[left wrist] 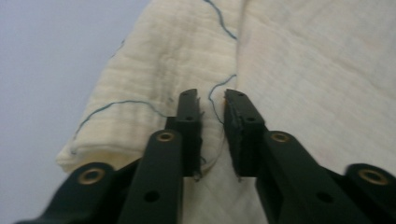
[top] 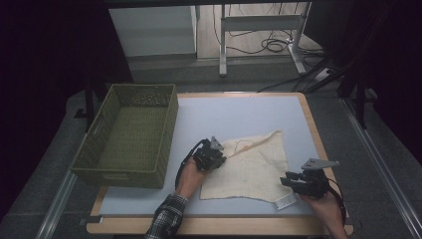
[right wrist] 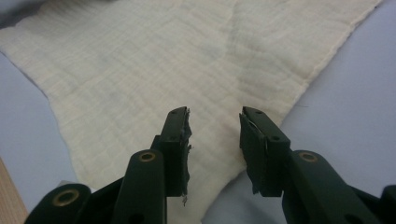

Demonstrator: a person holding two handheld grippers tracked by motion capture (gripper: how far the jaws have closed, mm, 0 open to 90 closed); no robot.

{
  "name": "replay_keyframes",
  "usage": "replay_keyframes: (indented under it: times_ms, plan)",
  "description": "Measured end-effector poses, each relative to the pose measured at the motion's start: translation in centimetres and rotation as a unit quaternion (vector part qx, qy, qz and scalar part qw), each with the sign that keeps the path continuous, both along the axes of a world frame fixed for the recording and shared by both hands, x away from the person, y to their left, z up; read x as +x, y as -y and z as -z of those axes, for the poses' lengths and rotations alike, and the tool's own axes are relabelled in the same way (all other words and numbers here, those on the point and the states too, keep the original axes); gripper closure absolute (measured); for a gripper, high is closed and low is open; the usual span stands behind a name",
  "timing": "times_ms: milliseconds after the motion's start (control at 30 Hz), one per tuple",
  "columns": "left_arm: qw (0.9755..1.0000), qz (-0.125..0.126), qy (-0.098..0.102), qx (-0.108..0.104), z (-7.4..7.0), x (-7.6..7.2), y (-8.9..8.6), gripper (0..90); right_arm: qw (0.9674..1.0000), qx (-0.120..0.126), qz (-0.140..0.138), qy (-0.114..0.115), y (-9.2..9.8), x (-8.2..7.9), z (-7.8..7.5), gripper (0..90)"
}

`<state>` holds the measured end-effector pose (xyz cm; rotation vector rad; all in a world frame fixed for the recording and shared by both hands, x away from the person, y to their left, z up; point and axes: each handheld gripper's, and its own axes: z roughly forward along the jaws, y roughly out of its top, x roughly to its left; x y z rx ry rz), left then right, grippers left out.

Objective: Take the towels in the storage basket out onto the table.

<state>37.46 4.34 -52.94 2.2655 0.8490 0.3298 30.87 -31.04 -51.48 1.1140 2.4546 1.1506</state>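
Now, from above, the cloth [top: 249,167] lies on the mat [top: 239,112] beside the basket [top: 130,134]. Left gripper [left wrist: 212,100]: jaws slightly parted over a fold, pinching nothing. Right gripper [right wrist: 215,119]: spread above the cloth's corner.

Plaid sleeve [top: 166,219]; black jaws with brass screws, grey 3-cornered plates.
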Motion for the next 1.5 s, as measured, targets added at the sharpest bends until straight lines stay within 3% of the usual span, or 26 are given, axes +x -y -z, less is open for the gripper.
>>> replay_keyframes:
  times_ms: [33,67,133,233,267,300,433,467,500,533,567,633,667,767,900,933,967,1067,1100,1167,1200,1267,1367,1500]
  plan:
    - [0.9999,-0.008,-0.004,-0.004,0.0,0.2,-0.1,78.2,1.0000,0.000,0.000,0.000,0.0,0.0,0.0,62.5]
    - [0.9999,-0.010,-0.005,0.000,-0.1,0.3,-0.1,86.7,1.0000,-0.001,-0.001,-0.002,0.0,-0.1,0.1,62.2]
    - [0.9999,-0.011,-0.002,0.011,-0.6,0.5,0.1,87.8,1.0000,-0.001,-0.001,-0.004,0.1,-0.1,0.1,61.9]
    - [0.9999,-0.017,-0.001,0.001,-1.3,1.1,-0.2,87.8,1.0000,-0.001,0.001,-0.004,0.2,0.0,0.2,62.0]
    - [0.9995,-0.032,0.009,0.000,-2.3,1.9,-0.6,87.7,1.0000,0.000,0.000,-0.005,0.3,0.0,0.2,61.9]
    - [0.9995,-0.032,0.009,0.000,-2.3,1.9,-0.6,87.6,1.0000,-0.001,0.000,-0.005,0.3,0.1,0.2,61.7]
    - [0.9974,-0.068,0.023,0.003,-3.9,4.4,-1.7,87.2,1.0000,-0.001,0.001,-0.007,0.4,0.2,0.2,60.2]
    - [0.9954,-0.090,0.034,0.002,-4.4,5.5,-2.4,85.6,1.0000,-0.003,0.001,-0.006,0.4,0.4,0.2,59.4]
    - [0.9954,-0.090,0.034,0.002,-4.4,5.5,-2.4,83.7,1.0000,-0.003,0.001,-0.006,0.4,0.4,0.2,59.4]
    - [0.9940,-0.104,0.034,-0.005,-4.8,6.5,-3.0,78.2,1.0000,-0.005,0.002,-0.004,0.5,0.6,0.2,58.5]
    - [0.9940,-0.104,0.034,-0.005,-4.8,6.5,-3.0,72.0,1.0000,-0.005,0.002,-0.004,0.5,0.6,0.2,58.5]
    - [0.9909,-0.126,0.047,-0.006,-5.1,6.9,-3.5,67.2,1.0000,-0.004,0.004,-0.005,0.7,0.8,0.1,57.9]
    - [0.9906,-0.128,0.046,-0.013,-5.1,7.0,-3.8,63.8,0.9999,-0.005,0.013,-0.002,0.9,1.2,-0.1,57.9]
    - [0.9901,-0.130,0.052,-0.008,-4.9,7.0,-3.9,57.4,0.9998,0.002,0.020,-0.003,1.1,1.8,-0.3,57.9]
    - [0.9899,-0.134,0.044,-0.015,-4.1,7.4,-4.1,54.9,0.9994,0.006,0.035,-0.001,1.3,3.7,-0.7,58.4]
    - [0.9897,-0.137,0.037,-0.018,-3.7,7.7,-4.2,55.1,0.9992,0.002,0.040,0.003,1.3,4.8,-0.9,60.0]
    - [0.9897,-0.137,0.037,-0.018,-3.7,7.7,-4.2,55.0,0.9992,0.002,0.040,0.003,1.3,4.8,-0.9,60.0]
    - [0.9885,-0.147,0.031,-0.017,-2.6,8.4,-4.5,55.1,0.9987,0.000,0.052,0.001,1.3,7.1,-1.1,65.4]
    - [0.9885,-0.147,0.031,-0.017,-2.6,8.4,-4.5,55.1,0.9987,0.000,0.052,0.001,1.3,7.1,-1.1,65.4]
    - [0.9876,-0.154,0.023,-0.023,-2.1,8.8,-4.7,55.0,0.9983,-0.002,0.058,0.002,1.2,8.5,-1.1,67.4]
    - [0.9874,-0.154,0.020,-0.033,-1.6,9.1,-5.0,54.7,0.9980,-0.001,0.062,0.007,1.0,10.0,-1.2,69.1]
    - [0.9874,-0.154,0.018,-0.033,-1.4,9.2,-5.0,54.6,0.9979,0.000,0.064,0.007,0.9,10.5,-1.2,69.6]
    - [0.9868,-0.158,0.016,-0.030,-0.7,9.6,-5.1,54.0,0.9973,0.001,0.073,0.008,0.3,12.8,-1.3,71.5]
    - [0.9861,-0.164,0.015,-0.025,0.2,10.1,-5.2,55.2,0.9964,-0.017,0.083,0.011,-0.6,15.3,-0.9,73.9]
